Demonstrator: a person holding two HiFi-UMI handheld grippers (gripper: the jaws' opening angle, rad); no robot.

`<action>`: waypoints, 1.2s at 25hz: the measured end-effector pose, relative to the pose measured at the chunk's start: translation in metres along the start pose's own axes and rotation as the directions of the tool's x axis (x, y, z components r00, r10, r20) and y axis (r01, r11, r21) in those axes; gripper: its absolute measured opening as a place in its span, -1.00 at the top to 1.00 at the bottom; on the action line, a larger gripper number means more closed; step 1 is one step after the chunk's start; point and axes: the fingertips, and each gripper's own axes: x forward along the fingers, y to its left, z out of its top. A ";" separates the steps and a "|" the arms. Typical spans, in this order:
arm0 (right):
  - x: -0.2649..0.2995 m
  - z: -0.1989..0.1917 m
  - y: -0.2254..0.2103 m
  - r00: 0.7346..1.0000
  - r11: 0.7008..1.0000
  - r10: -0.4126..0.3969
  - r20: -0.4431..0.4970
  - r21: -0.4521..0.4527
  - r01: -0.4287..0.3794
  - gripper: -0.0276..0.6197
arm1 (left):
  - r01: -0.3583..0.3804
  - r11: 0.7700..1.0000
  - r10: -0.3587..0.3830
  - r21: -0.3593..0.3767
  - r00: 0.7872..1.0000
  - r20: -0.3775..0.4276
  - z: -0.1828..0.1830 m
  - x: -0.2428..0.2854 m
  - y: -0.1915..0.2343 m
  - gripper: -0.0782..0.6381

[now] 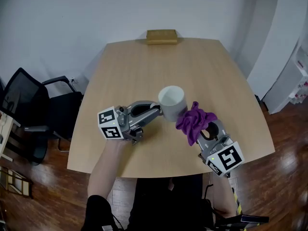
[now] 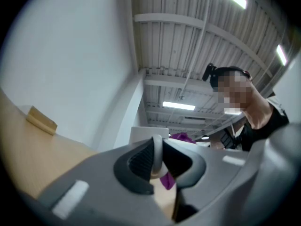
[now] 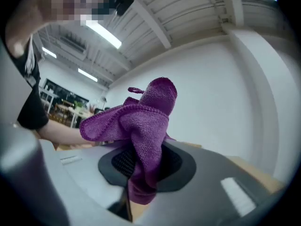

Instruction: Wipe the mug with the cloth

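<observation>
Centre frame, the left gripper pinches the mug by its handle; lower right, the right gripper clamps the purple cloth beside it.

left hand-held gripper: jaws pinching the white mug, lower centre
cloth: purple, peeking just behind
desk: left side

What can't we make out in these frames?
Head view: the mug handle, covered by the left gripper.
Head view: whether the cloth touches the mug; folds hide the seam.
Right gripper view: the mug, behind the cloth.
Left gripper view: most of the mug, behind the jaws.
</observation>
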 end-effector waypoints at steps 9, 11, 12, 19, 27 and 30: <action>0.016 0.053 0.031 0.984 0.994 0.089 0.151 -0.069 -0.080 0.66 | 0.074 0.997 -0.074 0.028 0.997 0.016 -0.005 0.003 -0.018 0.60; 0.015 0.030 0.041 0.991 0.993 0.086 0.099 -0.089 -0.077 0.66 | 0.074 0.997 -0.075 0.019 0.996 0.046 0.001 -0.002 -0.015 0.60; 0.015 0.014 0.044 0.995 0.992 0.083 0.056 -0.100 -0.077 0.66 | 0.070 0.997 -0.071 0.020 0.996 0.058 0.005 -0.004 -0.014 0.59; -0.001 -0.033 0.011 0.999 0.999 0.011 -0.050 -0.032 -0.013 0.66 | 0.092 0.994 -0.096 0.053 0.993 0.071 0.012 -0.006 -0.018 0.60; 0.000 0.082 0.012 0.964 0.994 0.088 0.250 -0.086 -0.069 0.66 | 0.170 0.982 -0.175 0.086 0.983 0.055 0.007 -0.001 -0.038 0.60; 0.003 0.061 0.025 0.973 0.991 0.101 0.209 -0.104 -0.081 0.66 | 0.176 0.980 -0.184 0.092 0.980 0.078 0.010 -0.005 -0.040 0.60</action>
